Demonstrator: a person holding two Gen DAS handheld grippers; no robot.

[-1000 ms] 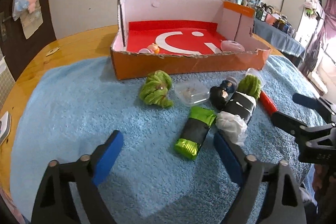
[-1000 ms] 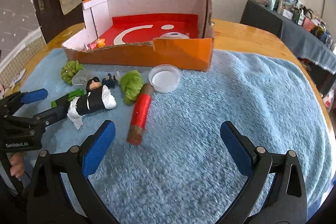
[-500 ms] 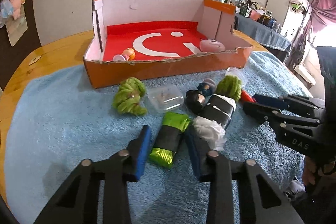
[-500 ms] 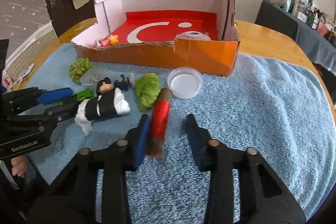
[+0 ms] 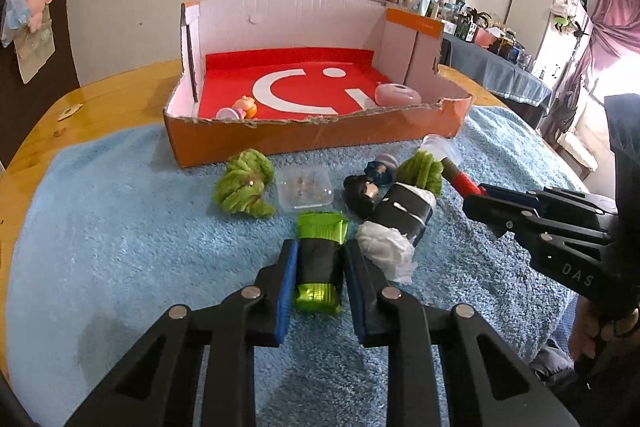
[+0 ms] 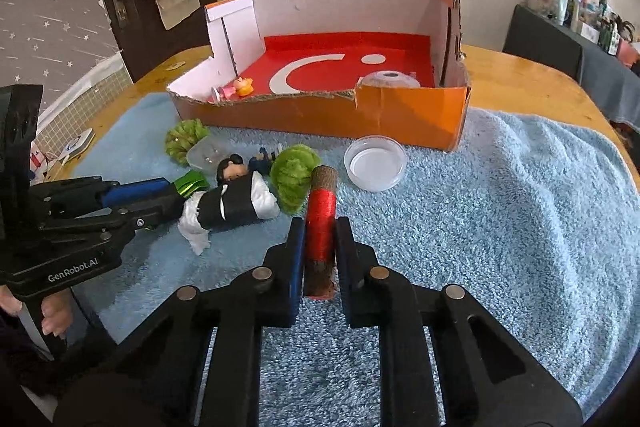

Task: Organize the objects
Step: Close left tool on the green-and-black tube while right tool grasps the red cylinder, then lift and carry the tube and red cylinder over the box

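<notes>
In the left wrist view, a green yarn bundle [image 5: 244, 189] is lying at centre left on the blue towel [image 5: 120, 227], with a clear plastic box [image 5: 306, 185] just beside it; at lower centre the left gripper [image 5: 318, 267] is clamping a green foil packet [image 5: 320, 259] between its blue pads; to the right a black-and-white roll [image 5: 400, 223] is resting; the orange cardboard box [image 5: 320, 139] is sitting at upper centre on the desk [image 5: 112, 107]. In the right wrist view, the right gripper [image 6: 320, 247] at lower centre is pinching a red thread spool [image 6: 320, 223] lying on the towel; a clear round lid [image 6: 375, 163] is lying right of it, near the box.
</notes>
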